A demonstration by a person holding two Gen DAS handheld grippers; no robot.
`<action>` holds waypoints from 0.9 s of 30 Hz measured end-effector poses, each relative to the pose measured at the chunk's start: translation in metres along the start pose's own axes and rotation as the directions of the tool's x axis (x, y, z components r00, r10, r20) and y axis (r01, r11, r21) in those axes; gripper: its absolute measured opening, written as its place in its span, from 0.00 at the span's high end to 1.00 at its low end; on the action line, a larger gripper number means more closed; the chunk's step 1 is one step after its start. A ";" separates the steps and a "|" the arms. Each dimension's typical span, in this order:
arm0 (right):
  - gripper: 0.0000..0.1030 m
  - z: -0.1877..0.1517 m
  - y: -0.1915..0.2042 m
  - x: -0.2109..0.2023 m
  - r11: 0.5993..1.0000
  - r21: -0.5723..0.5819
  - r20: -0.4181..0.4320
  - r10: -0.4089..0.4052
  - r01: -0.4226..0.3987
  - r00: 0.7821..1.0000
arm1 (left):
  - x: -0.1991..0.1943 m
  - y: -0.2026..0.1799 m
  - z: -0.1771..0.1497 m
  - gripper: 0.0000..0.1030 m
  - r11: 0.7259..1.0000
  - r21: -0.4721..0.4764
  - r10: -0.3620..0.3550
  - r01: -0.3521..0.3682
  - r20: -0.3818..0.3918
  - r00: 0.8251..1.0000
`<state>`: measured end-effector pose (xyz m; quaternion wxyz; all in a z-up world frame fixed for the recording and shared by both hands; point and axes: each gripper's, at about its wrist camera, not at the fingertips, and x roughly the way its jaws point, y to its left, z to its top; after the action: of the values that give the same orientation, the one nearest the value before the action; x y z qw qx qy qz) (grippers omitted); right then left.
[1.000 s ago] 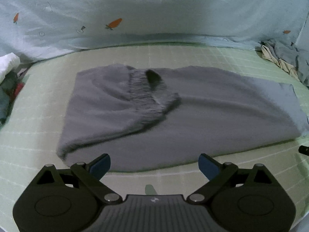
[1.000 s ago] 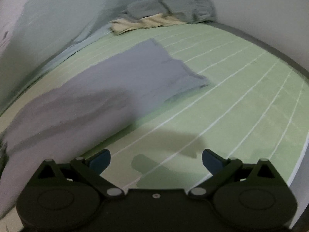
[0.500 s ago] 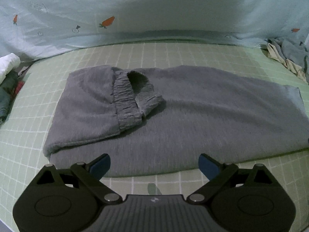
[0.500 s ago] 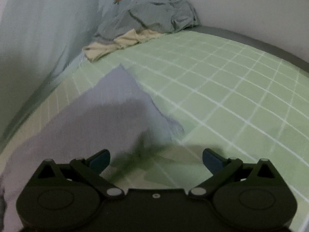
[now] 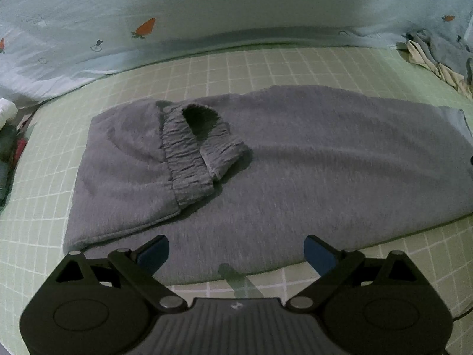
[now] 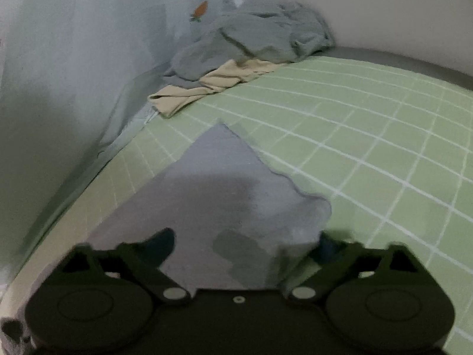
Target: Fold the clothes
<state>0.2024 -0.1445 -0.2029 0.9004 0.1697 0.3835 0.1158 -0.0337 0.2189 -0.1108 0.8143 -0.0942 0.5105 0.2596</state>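
Note:
Grey sweatpants (image 5: 295, 171) lie flat across the green checked mat, with the elastic waistband (image 5: 195, 153) folded over toward the middle on the left. My left gripper (image 5: 236, 254) is open and empty just above the pants' near edge. In the right wrist view the pants' leg end (image 6: 224, 183) lies between the fingers of my right gripper (image 6: 245, 245), which is open and low over the cloth. Its right fingertip is partly hidden by the leg's ragged hem corner (image 6: 313, 216).
A heap of grey-blue and beige clothes (image 6: 251, 50) lies at the mat's far corner by the wall. A light blue carrot-print sheet (image 5: 147, 26) runs along the back. More clothes (image 5: 9, 145) sit at the left edge. The green mat (image 6: 369, 136) stretches to the right.
My right gripper has swung toward and down onto the pants' leg end, which now lies between its fingers. My left gripper has moved closer to the pants' near edge.

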 end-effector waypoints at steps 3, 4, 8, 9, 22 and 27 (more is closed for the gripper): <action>0.55 0.002 0.010 0.003 0.996 -0.064 0.004 -0.068 0.068 0.998 | 0.001 0.005 0.000 0.06 1.000 -0.015 -0.011 0.011 -0.001 1.000; 0.70 0.004 0.013 0.005 0.993 -0.082 0.003 -0.086 0.086 0.996 | 0.001 0.007 0.000 0.06 1.000 -0.022 -0.014 0.014 -0.001 1.000; 0.90 0.014 0.024 0.008 0.988 -0.138 -0.018 -0.075 0.071 0.997 | 0.000 0.017 -0.001 0.06 0.999 -0.046 -0.028 0.028 0.006 1.000; 0.90 0.015 0.036 0.003 0.976 -0.207 0.007 -0.074 0.074 0.997 | -0.001 0.019 -0.001 0.06 0.998 -0.051 -0.031 0.032 0.008 0.999; 0.78 -0.097 0.214 -0.061 0.369 -0.879 -0.246 0.196 -0.303 0.949 | -0.002 0.043 -0.012 0.06 0.983 -0.177 -0.048 0.054 0.039 0.998; 0.50 -0.091 0.212 -0.076 0.427 -0.849 -0.240 0.216 -0.312 0.947 | 0.000 0.057 -0.026 0.06 0.969 -0.244 -0.044 0.047 0.020 0.999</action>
<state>0.0684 0.0435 -0.1289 0.8101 -0.2632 0.2800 0.4428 -0.0835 0.2565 -0.1166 0.8061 -0.2034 0.4664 0.3023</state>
